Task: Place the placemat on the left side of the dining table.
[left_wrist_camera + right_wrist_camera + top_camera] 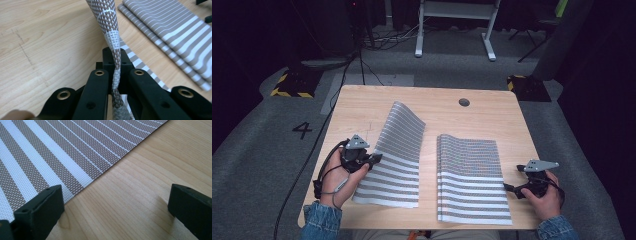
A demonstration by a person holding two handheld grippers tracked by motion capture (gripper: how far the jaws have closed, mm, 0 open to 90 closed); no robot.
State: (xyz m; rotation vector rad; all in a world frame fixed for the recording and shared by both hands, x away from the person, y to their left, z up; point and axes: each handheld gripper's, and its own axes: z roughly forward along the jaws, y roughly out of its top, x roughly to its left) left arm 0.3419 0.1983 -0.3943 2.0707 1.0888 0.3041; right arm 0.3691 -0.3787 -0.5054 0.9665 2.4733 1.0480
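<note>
A brown-and-white striped woven placemat lies on the left half of the wooden table, its left edge raised so the mat bows upward. My left gripper is shut on that raised edge; in the left gripper view the mat's edge runs upright between the closed jaws of the left gripper. A stack of matching placemats lies flat to the right. My right gripper stands open just off the stack's right edge, with bare wood between its jaws.
A round cable hole sits near the table's far edge. Beyond the table a white desk frame stands on grey floor, with cables and yellow-black striped floor plates. The table's front edge runs close to both hands.
</note>
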